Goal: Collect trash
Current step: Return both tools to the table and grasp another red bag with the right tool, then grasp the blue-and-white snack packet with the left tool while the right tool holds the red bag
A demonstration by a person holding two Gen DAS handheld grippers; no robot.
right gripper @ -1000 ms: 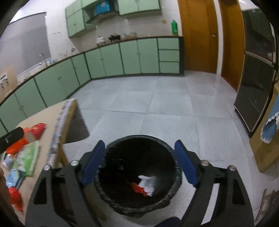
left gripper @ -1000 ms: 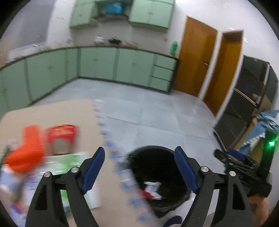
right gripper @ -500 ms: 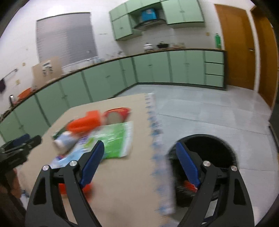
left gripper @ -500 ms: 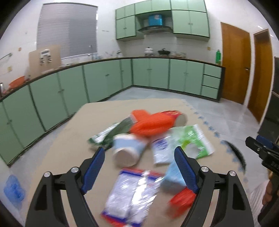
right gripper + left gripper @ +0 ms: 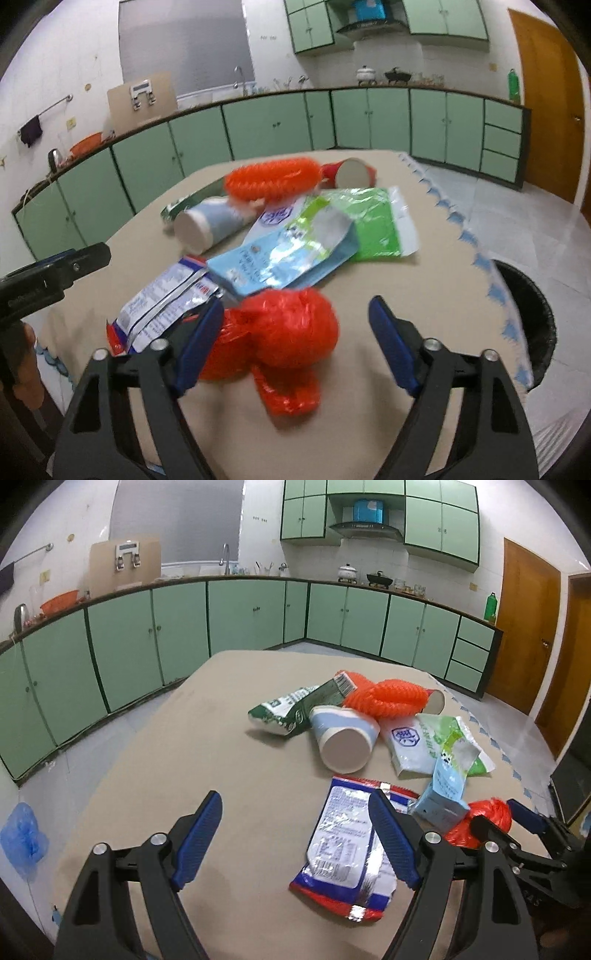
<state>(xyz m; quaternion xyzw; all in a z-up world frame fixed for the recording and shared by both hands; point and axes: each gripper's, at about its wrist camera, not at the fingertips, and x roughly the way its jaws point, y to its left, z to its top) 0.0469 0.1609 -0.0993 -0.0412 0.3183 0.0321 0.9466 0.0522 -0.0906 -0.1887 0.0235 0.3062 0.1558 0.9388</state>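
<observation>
While we hold both grippers over the tan table [image 5: 155, 760], neither one grips anything. Our left gripper [image 5: 295, 838] has its jaws spread wide above bare tabletop, its right finger overlapping the red-edged foil wrapper [image 5: 347, 845] lying flat just ahead. Our right gripper [image 5: 295, 343] is likewise wide open, with a crumpled red plastic bag [image 5: 284, 332] lying between its fingers, closer to the left one; we cannot tell whether that finger touches it. Beyond lie a light blue carton [image 5: 266, 262], a green and white pouch [image 5: 365, 225], a tipped pale blue paper cup [image 5: 343, 734], an orange mesh sleeve [image 5: 384, 698] and a dark green packet [image 5: 295, 707]. Off the table's right edge stands the black trash bin [image 5: 535, 314]
</observation>
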